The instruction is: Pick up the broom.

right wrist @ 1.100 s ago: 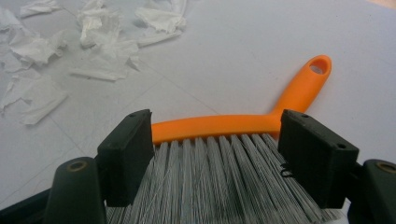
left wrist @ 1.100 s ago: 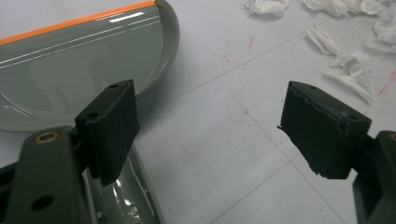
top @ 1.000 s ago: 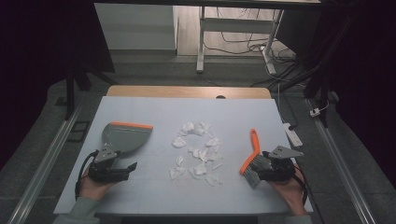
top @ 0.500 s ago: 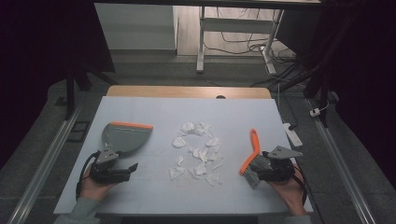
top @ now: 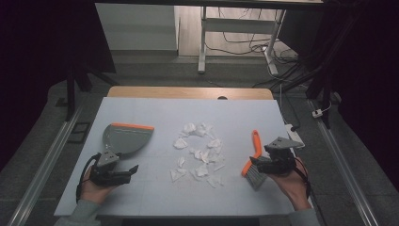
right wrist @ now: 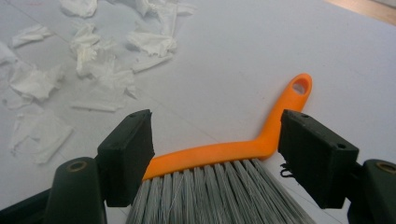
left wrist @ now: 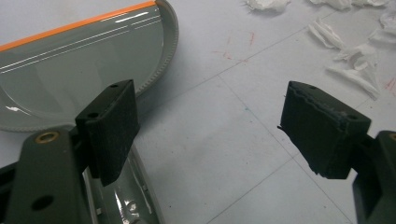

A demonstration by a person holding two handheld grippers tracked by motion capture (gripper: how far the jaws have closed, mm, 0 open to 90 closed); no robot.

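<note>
Reaching for brush (top: 253, 155) and dustpan (top: 123, 138), both grippers wide open, empty.
Right gripper (right wrist: 217, 156) straddles bristles; closing there could flick paper scraps (top: 200, 153) toward 9 o'clock.

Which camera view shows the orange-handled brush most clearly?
The right gripper view: the brush lies close between that gripper's open jaws, handle and grey bristles plain. The high view shows it small, at the right gripper. The left gripper view faces the dustpan.

I'm working in a lab-like room: a bare table (top: 141, 108), dark curtains, floor cables (top: 244, 44), metal rails (top: 44, 162).
</note>
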